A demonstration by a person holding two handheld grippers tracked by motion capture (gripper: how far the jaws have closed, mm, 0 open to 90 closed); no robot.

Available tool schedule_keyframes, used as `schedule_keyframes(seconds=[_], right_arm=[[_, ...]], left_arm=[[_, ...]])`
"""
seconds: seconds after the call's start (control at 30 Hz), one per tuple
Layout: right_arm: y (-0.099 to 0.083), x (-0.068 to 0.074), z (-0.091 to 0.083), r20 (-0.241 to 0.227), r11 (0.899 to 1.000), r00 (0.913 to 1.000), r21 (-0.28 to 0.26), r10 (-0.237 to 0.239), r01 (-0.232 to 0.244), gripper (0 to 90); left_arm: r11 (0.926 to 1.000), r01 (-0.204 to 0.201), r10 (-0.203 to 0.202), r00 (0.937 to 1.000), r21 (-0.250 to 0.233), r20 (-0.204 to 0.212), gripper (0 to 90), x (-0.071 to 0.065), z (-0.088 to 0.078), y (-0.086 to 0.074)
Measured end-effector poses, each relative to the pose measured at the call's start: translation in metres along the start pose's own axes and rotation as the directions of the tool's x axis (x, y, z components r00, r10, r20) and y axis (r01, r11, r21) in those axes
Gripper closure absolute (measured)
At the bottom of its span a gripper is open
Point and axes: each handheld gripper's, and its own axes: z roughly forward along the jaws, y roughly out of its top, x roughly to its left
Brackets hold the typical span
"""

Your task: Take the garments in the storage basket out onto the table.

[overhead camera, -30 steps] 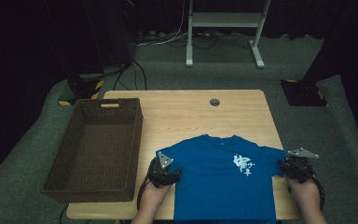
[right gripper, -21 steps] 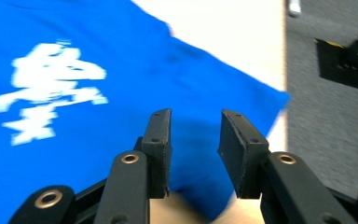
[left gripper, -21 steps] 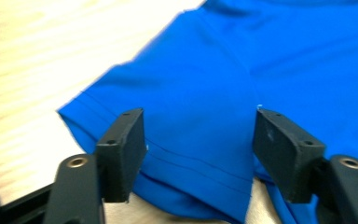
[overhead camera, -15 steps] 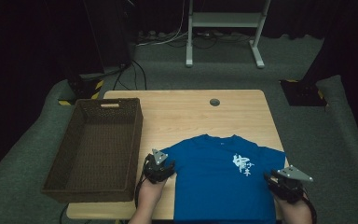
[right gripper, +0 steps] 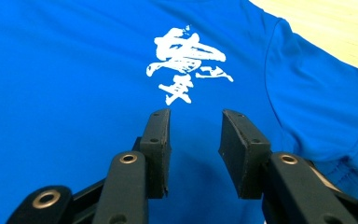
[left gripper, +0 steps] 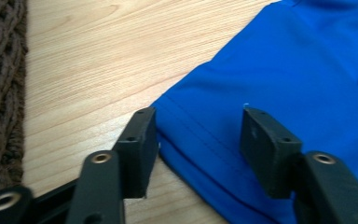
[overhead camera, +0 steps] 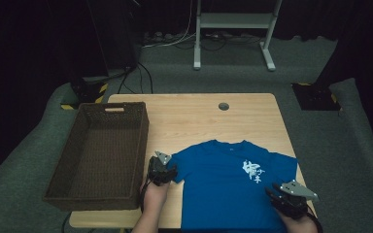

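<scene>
A blue T-shirt [overhead camera: 223, 189] with a white print [overhead camera: 252, 171] lies flat on the wooden table [overhead camera: 199, 121], its front up. My left gripper [overhead camera: 167, 172] sits at the shirt's left sleeve. In the left gripper view its jaws [left gripper: 198, 140] stand apart astride the sleeve hem [left gripper: 186, 156], which lies flat between them, unpinched; they have just been opening. My right gripper [overhead camera: 278, 196] hovers over the shirt's lower right part. In the right gripper view it [right gripper: 193, 140] points at the print [right gripper: 186, 60], open, with only flat cloth under it; its jaws have widened slightly.
A dark woven basket [overhead camera: 143, 145] stands on the table's left side, close to my left gripper. A round hole [overhead camera: 224, 106] is in the tabletop behind the shirt. Grey padding [overhead camera: 349, 160] surrounds the table, and a metal stand [overhead camera: 233, 29] is on the floor beyond.
My right gripper has moved from the right sleeve toward the near edge and a little inward over the shirt's body. The left gripper has stayed at the left sleeve.
</scene>
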Motion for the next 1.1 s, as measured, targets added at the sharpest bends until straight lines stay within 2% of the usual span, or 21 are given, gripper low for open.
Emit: schedule_keyframes(seconds=[0.17,0.33,0.43,0.57,0.63,0.77,0.83,0.93,1.1], right_arm=[[-0.001,0.002,0.001,-0.001,1.000,1.0000,0.002,-0.008,0.008,63.1],[-0.001,0.002,0.002,-0.005,1.000,1.0000,0.009,-0.006,0.006,62.9],[-0.002,0.002,0.003,-0.008,1.000,0.9999,0.010,-0.008,0.008,62.7],[-0.002,0.003,0.004,-0.010,1.000,0.9999,0.013,-0.007,0.007,62.5],[-0.002,0.003,0.004,-0.011,1.000,0.9999,0.014,-0.008,0.008,62.4],[-0.002,0.003,0.004,-0.013,1.000,0.9999,0.013,-0.007,0.007,62.3],[-0.003,0.003,0.004,-0.015,1.000,0.9999,0.013,-0.005,0.005,62.2],[-0.003,0.003,0.004,-0.017,1.000,0.9998,0.013,-0.005,0.005,62.2],[-0.003,0.003,0.005,-0.024,1.000,0.9997,0.015,0.000,0.000,62.2]], left_arm=[[1.0000,0.010,-0.010,0.9998,-0.001,-0.017,33.5,0.000,0.002,0.000],[0.9987,0.050,-0.051,0.9985,0.011,0.020,29.2,0.004,0.005,0.001],[0.9982,0.058,-0.059,0.9976,0.013,0.037,28.2,0.004,0.006,0.002],[0.9966,0.083,-0.083,0.9950,0.005,0.056,34.9,0.006,0.007,0.005],[0.9935,0.114,-0.114,0.9913,-0.003,0.067,43.5,0.008,0.007,0.004],[0.9908,0.135,-0.135,0.9891,-0.002,0.059,51.1,0.010,0.007,0.004],[0.9908,0.136,-0.135,0.9895,-0.003,0.051,53.4,0.010,0.007,0.003],[0.9936,0.112,-0.112,0.9934,-0.004,0.025,59.8,0.009,0.006,0.003],[0.9942,0.107,-0.107,0.9922,0.000,0.065,77.5,0.008,0.004,0.002]])
